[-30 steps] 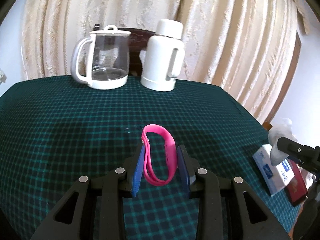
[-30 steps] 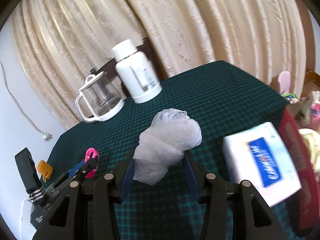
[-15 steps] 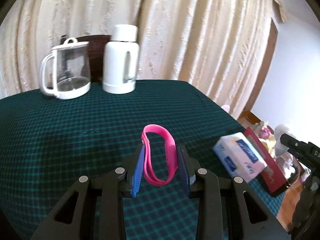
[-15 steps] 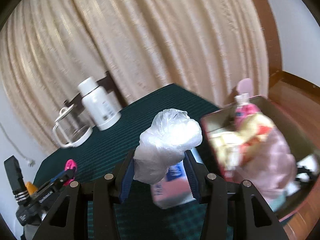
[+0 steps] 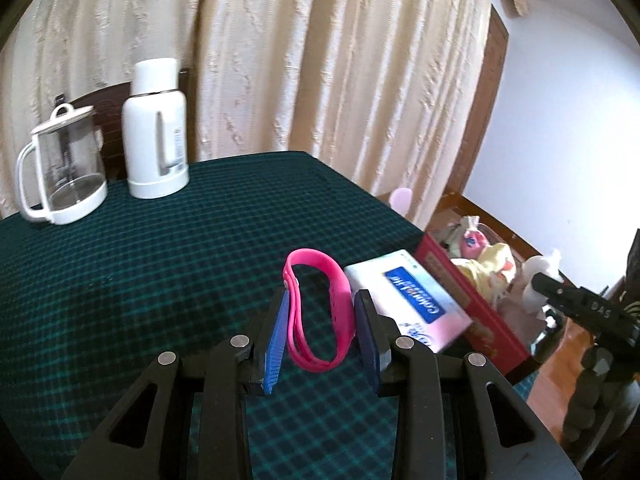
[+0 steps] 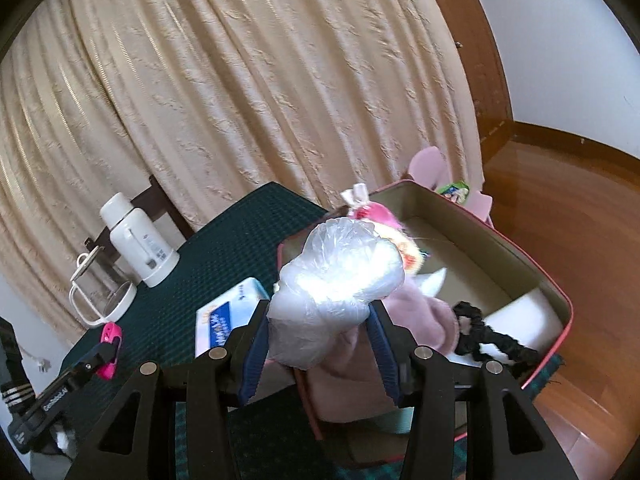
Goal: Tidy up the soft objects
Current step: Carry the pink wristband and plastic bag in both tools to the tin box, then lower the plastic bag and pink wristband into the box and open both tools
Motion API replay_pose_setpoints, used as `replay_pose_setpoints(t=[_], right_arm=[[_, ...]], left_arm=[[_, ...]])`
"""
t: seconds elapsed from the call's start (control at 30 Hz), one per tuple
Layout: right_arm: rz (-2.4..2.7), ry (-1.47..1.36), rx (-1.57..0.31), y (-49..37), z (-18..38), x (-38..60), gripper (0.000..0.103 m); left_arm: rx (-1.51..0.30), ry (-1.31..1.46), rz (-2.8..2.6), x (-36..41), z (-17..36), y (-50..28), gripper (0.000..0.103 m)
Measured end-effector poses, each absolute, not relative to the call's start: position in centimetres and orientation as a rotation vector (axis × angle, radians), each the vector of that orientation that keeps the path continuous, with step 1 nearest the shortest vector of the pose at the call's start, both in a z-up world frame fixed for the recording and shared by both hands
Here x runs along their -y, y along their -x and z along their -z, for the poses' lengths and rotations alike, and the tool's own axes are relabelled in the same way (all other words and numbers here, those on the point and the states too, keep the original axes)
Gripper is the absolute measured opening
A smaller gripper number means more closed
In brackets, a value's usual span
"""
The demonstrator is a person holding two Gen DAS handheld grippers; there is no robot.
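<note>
Checked tablecloth (image 5: 160,280): left tongs (image 5: 322,332) clamp 1 pink band (image 5: 320,316); right tongs (image 6: 320,344) clamp 1 plastic bag (image 6: 340,276).

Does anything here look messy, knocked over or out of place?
Mostly no. The white flask and glass kettle stand upright. The oddest thing is the tissue pack lying askew against the red box, whose soft things are heaped at one end, a black scrunchie trailing out.
</note>
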State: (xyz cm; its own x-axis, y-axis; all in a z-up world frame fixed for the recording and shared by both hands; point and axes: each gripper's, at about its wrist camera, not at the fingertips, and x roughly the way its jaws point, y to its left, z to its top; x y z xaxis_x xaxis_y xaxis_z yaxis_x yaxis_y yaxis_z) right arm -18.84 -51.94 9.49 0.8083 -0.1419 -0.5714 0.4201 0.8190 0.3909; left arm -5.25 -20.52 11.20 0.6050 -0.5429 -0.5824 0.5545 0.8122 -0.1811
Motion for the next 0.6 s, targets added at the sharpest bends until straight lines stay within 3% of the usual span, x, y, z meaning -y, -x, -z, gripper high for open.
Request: replay_pose_setpoints(t=[0.4,0.6], right_arm=[[0.355,-0.543,-0.624,19.4,-7.5,53.8,0.052],[0.398,-0.481,-0.535,21.6,-8.9,53.8,0.077]], left_arm=[[-0.688,-0.053,0.718,24.7,-11.6,6.3,0.034],[-0.694,-0.075,0.782,27.2,-11.9,7.1,0.035]])
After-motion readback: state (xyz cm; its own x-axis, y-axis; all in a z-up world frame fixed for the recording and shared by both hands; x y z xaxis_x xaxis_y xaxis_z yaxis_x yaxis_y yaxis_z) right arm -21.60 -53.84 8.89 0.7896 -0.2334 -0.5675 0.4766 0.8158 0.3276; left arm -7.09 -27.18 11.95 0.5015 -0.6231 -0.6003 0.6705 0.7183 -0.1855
